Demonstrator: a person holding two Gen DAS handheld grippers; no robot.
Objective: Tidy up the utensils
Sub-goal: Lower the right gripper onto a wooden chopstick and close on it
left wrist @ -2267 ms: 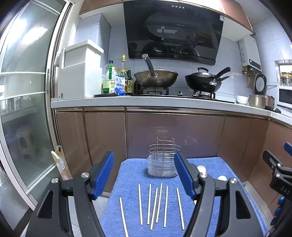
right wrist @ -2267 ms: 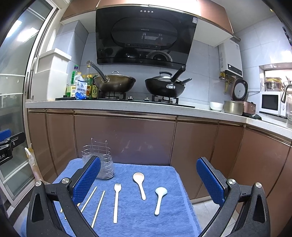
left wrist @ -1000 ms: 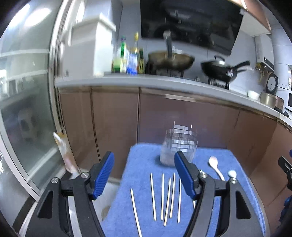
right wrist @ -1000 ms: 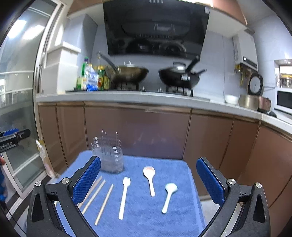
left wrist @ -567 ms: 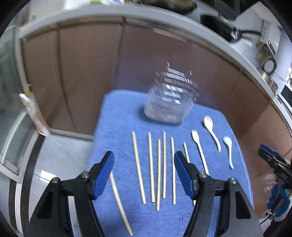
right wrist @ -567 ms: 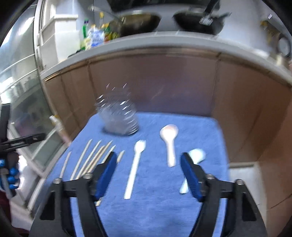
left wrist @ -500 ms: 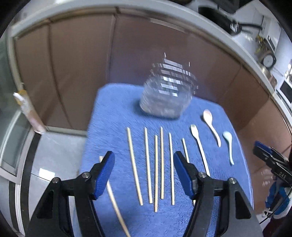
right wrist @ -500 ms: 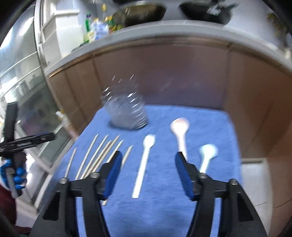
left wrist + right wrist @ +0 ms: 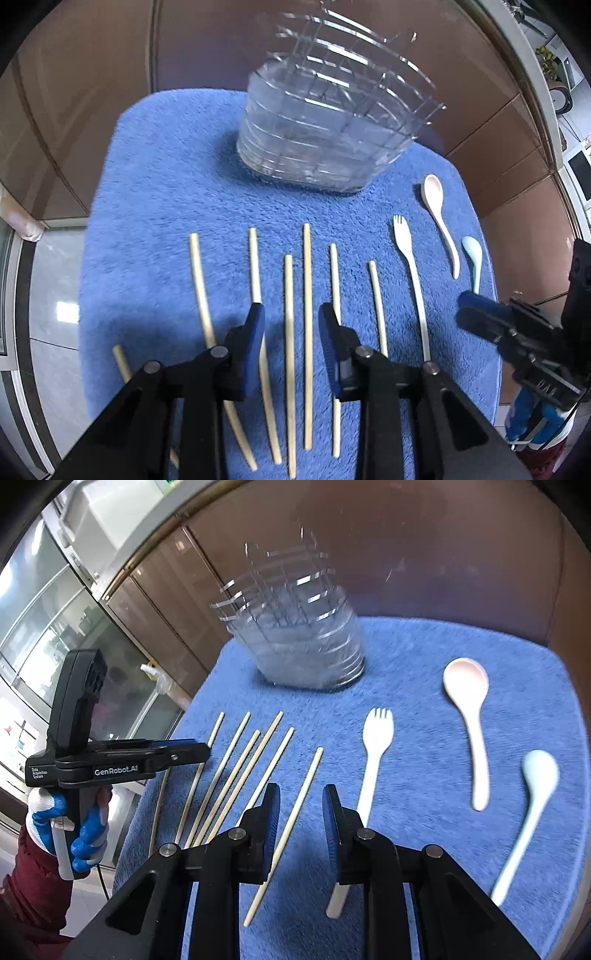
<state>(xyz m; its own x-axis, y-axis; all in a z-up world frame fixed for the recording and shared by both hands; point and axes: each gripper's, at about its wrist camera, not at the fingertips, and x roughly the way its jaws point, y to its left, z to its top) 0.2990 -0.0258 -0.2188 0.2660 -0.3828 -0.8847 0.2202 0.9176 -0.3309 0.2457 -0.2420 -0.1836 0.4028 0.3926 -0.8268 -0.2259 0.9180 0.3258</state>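
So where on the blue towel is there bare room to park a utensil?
Bare blue terry towel lies left of the clear ribbed utensil holder, above the pale wooden chopsticks. A band also lies between holder and chopstick tips. Crowded: the chopstick row, then white fork, pink spoon, and pale blue spoon at right.

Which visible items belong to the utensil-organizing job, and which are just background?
Job items:
chopsticks
fork
pink spoon
pale blue spoon
wire utensil holder

Background:
blue towel
brown cabinets
glass door
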